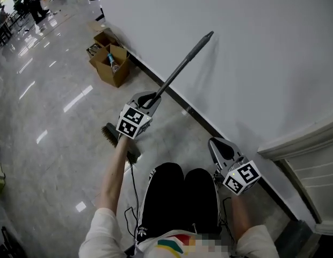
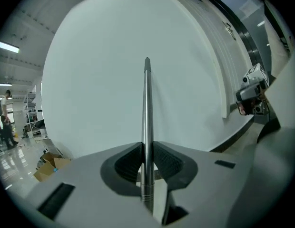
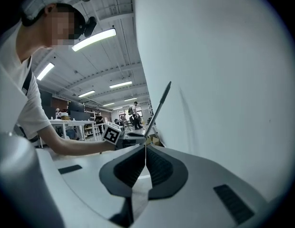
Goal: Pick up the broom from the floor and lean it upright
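Broom (image 1: 182, 67) slants toward the white wall (image 1: 247, 47), its handle pinched in the left gripper (image 1: 149, 100); the right gripper (image 1: 220, 147) is pressed together, empty. That smooth handle may pivot or slip in one lone pinch.

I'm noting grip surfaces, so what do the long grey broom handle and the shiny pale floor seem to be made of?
Long grey broom handle: probably metal with a smooth satin finish; a bright streak runs along it and fine grooved rings circle it. Shiny pale floor: likely polished stone or tile, glossy; it throws back bright streaks of light.
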`<state>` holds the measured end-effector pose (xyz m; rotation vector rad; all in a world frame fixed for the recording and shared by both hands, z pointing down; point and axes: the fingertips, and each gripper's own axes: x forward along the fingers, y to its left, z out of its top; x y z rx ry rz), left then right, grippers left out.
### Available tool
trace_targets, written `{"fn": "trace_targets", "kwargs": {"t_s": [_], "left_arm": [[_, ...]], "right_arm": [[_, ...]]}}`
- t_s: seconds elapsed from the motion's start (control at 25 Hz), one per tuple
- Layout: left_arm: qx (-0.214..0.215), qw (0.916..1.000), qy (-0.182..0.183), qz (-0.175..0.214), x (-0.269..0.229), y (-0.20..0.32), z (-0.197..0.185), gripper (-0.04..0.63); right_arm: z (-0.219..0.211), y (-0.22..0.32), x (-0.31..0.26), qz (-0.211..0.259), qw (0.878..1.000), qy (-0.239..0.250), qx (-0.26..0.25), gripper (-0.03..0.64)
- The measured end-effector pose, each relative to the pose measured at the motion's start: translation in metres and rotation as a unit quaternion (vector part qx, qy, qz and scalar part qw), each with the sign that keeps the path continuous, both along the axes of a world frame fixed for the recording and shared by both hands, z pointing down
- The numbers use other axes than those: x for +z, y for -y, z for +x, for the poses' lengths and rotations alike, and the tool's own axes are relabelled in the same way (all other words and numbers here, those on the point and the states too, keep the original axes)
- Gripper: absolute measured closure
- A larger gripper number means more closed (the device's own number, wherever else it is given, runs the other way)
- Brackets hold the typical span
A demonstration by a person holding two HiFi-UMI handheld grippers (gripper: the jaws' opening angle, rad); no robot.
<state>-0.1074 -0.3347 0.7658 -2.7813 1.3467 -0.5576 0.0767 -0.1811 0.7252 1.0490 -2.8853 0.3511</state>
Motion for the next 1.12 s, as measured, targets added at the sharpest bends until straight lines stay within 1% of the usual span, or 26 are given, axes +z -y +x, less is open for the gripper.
{"fn": "trace_targets", "kwargs": {"t_s": [0.12,0.24,0.36,0.44,0.56,0.64,0.76,0.96,1.12], "left_arm": [[-0.005,0.9993,-0.036,0.009,-0.024,0.008,0.015,0.479],[-0.028,0.9967,-0.072,0.024,-0.048,0.026,0.025,0.479],[-0.05,0.9935,-0.095,0.036,-0.065,0.033,0.031,0.479],[-0.049,0.9923,-0.106,0.041,-0.074,0.035,0.038,0.479],[-0.027,0.9909,-0.121,0.053,-0.091,0.04,0.056,0.479],[-0.015,0.9905,-0.125,0.056,-0.101,0.044,0.069,0.479],[-0.006,0.9912,-0.123,0.048,-0.096,0.05,0.087,0.479],[-0.01,0.9918,-0.115,0.054,-0.096,0.056,0.109,0.479],[-0.016,0.9917,-0.108,0.068,-0.095,0.059,0.115,0.479]], "right_arm": [[0.006,-0.004,-0.004,-0.006,1.0,-0.005,0.009,0.603],[0.016,-0.005,-0.016,0.007,1.0,-0.016,0.018,0.603],[0.024,-0.008,-0.023,0.016,0.999,-0.018,0.034,0.603],[0.026,-0.012,-0.025,0.009,0.999,-0.01,0.038,0.603],[0.027,-0.014,-0.028,0.013,0.999,-0.014,0.04,0.603],[0.026,-0.017,-0.03,0.016,0.999,-0.013,0.04,0.603],[0.024,-0.025,-0.025,0.01,0.999,-0.008,0.035,0.603],[0.028,-0.026,-0.024,0.006,0.999,-0.002,0.034,0.603],[0.03,-0.024,-0.021,0.001,0.999,0.01,0.032,0.603]]}}
